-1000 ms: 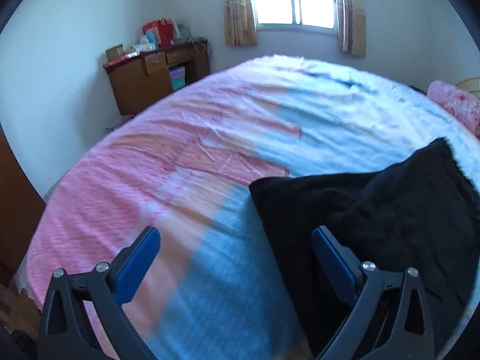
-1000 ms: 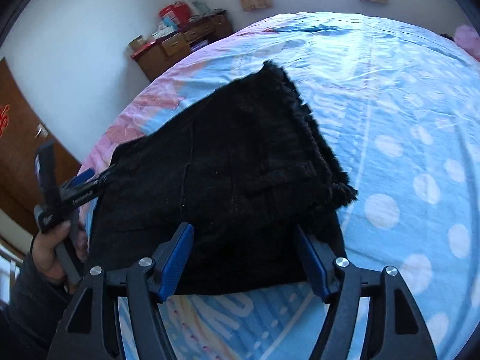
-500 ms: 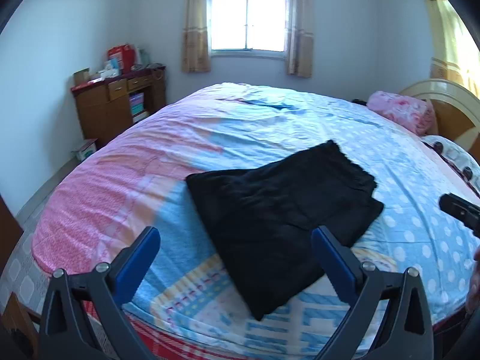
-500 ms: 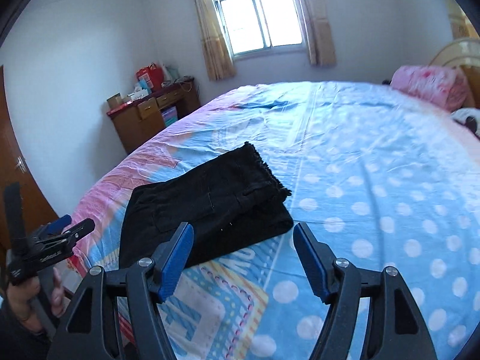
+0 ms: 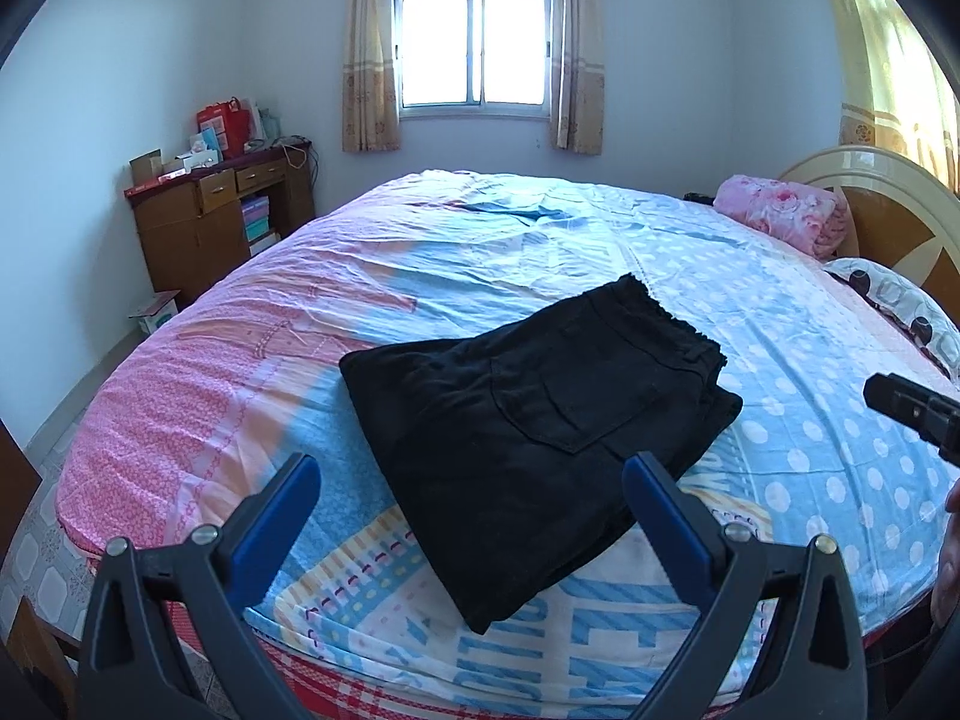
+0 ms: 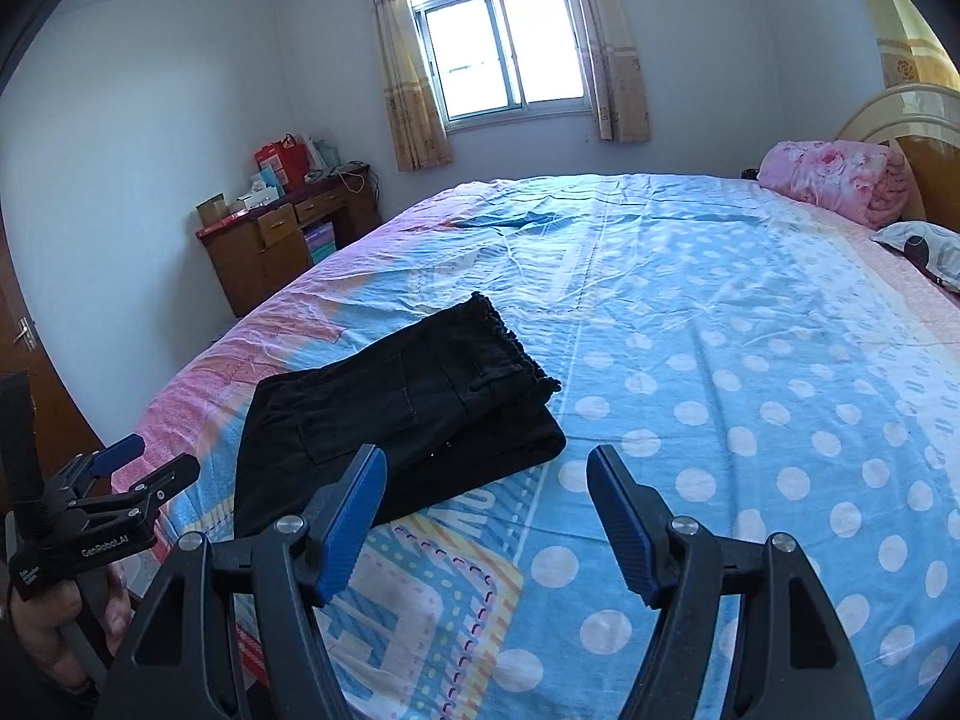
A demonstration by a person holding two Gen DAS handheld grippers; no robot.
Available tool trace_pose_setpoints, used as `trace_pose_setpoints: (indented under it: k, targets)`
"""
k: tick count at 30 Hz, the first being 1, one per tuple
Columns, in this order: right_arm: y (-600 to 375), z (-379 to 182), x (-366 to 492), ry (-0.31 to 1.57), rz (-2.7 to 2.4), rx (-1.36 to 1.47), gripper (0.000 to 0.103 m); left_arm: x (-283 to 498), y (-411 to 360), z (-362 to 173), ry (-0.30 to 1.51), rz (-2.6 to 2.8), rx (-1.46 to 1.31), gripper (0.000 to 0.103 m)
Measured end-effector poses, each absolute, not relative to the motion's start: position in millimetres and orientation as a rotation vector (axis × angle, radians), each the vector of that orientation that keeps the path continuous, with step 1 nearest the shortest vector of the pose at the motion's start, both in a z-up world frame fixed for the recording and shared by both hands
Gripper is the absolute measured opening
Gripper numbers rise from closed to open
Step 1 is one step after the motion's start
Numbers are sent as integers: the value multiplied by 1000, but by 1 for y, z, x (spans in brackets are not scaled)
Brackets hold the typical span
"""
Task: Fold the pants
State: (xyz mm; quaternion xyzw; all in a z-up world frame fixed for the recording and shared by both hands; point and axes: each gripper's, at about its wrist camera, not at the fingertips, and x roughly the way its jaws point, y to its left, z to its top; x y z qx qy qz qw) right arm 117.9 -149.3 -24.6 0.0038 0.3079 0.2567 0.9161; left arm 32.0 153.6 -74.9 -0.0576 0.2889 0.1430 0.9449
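The black pants [image 5: 540,420] lie folded into a compact rectangle on the bed [image 5: 780,324], near its front edge; they also show in the right wrist view [image 6: 396,414]. My left gripper [image 5: 468,474] is open and empty, held back above the bed's front edge, clear of the pants. It also shows at the left of the right wrist view [image 6: 150,459]. My right gripper [image 6: 486,462] is open and empty, above the bed just right of the pants. Its tip shows at the right edge of the left wrist view [image 5: 906,405].
The bed has a blue, pink and polka-dot sheet. A pink rolled blanket [image 5: 780,210] and a spotted pillow [image 5: 900,306] lie by the headboard [image 5: 888,198]. A wooden desk [image 5: 216,216] with boxes stands at the left wall. A window [image 5: 474,42] is behind.
Both grippers have pulled back and up from the pants, which they were close over a second ago. The pants stay folded on the bed.
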Motion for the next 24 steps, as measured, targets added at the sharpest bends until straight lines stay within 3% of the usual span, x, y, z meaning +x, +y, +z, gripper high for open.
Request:
trace_pose_setpoints:
  k: [24]
  targets:
    - [-143, -31, 112, 652, 552, -6, 71, 35, 154, -78, 601, 298, -102, 103]
